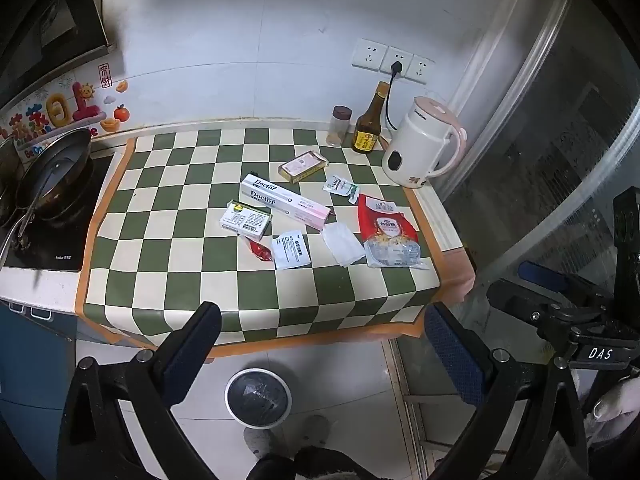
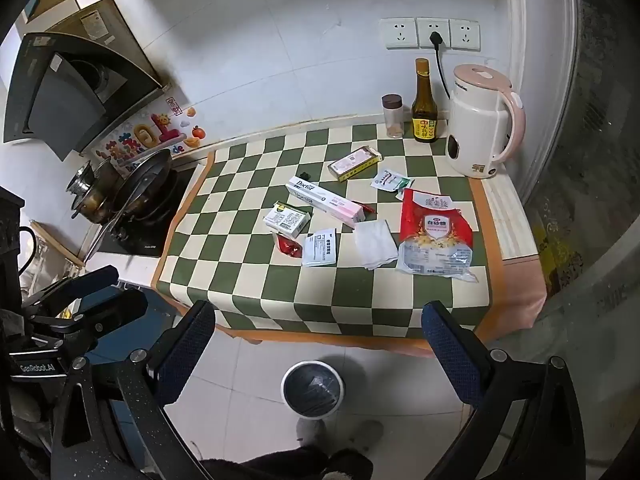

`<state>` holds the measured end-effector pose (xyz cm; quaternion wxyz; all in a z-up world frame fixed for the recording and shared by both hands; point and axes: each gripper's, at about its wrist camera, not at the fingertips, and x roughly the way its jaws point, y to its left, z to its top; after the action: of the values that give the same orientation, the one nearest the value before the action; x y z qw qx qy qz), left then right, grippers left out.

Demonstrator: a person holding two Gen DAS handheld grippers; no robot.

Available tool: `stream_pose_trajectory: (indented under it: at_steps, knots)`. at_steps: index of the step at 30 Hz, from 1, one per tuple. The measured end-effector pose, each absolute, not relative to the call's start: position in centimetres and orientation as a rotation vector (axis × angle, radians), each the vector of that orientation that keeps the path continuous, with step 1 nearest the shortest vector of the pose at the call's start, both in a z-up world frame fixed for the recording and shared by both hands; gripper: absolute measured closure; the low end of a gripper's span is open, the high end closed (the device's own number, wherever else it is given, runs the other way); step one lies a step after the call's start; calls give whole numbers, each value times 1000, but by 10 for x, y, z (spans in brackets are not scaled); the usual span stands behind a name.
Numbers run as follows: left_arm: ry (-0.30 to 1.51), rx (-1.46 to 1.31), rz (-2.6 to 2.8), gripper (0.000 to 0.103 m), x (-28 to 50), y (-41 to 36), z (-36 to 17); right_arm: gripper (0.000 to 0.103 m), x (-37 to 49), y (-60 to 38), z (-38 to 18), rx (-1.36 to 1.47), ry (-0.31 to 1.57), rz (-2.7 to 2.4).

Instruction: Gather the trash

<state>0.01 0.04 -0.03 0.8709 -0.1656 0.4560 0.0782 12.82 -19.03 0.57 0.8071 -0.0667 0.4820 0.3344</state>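
Trash lies on the checkered counter (image 1: 168, 276): a long toothpaste box (image 1: 286, 200) (image 2: 326, 201), a small green-white box (image 1: 245, 220) (image 2: 287, 220), a yellow-pink box (image 1: 303, 165) (image 2: 354, 164), a red sachet (image 1: 261, 251) (image 2: 289, 246), a white sachet (image 1: 291, 249) (image 2: 319, 253), a folded tissue (image 1: 344, 244) (image 2: 375, 244), a small green-white packet (image 1: 341, 187) (image 2: 390, 181) and a red-clear bag (image 1: 390, 232) (image 2: 436, 236). A white bin (image 1: 258, 398) (image 2: 312, 389) with a black liner stands on the floor below. My left gripper (image 1: 320, 354) and right gripper (image 2: 318, 354) are both open, empty, held before the counter's front edge.
A white-pink kettle (image 1: 422, 142) (image 2: 482, 120), a sauce bottle (image 1: 370, 120) (image 2: 424, 104) and a spice jar (image 1: 339, 125) (image 2: 393, 116) stand at the back right. A pan (image 1: 52, 176) (image 2: 140, 188) sits on the cooktop at left. A glass door (image 1: 560, 160) is at right.
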Motion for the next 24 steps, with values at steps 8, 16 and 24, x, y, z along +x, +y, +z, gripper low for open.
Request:
stream_pose_trajectory:
  at_steps: [8, 16, 24]
  knots:
    - [945, -343, 166, 0, 2, 1, -1, 0, 129, -187, 6, -146, 1030, 728]
    - [945, -344, 159, 0, 7, -1, 12, 0, 119, -183, 11, -133, 1029, 738]
    - [939, -347, 158, 0, 3, -2, 12, 0, 117, -179, 10, -132, 1024, 739]
